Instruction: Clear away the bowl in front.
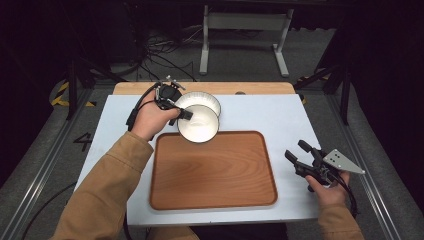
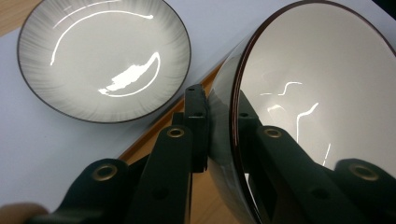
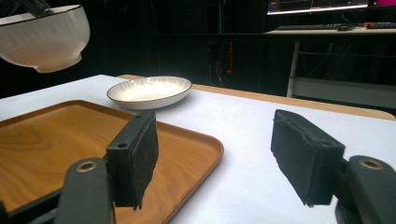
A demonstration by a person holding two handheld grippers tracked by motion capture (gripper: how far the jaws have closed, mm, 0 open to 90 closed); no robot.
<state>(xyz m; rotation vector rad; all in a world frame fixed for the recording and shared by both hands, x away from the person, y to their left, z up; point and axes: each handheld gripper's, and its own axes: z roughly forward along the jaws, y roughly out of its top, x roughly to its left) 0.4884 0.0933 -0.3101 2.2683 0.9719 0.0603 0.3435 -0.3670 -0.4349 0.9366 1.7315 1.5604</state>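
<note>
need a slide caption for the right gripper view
Open right gripper rests beside the wooden tray; a white bowl hangs lifted above it, a shallow plate behind.

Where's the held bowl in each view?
High view: bowl upper middle, over the tray's far edge, rim pinched by the left hand-held gripper.
Left gripper view: right half, rim between the jaws.
Right gripper view: top left, in the air.
Shared landmark: the plate.
</note>
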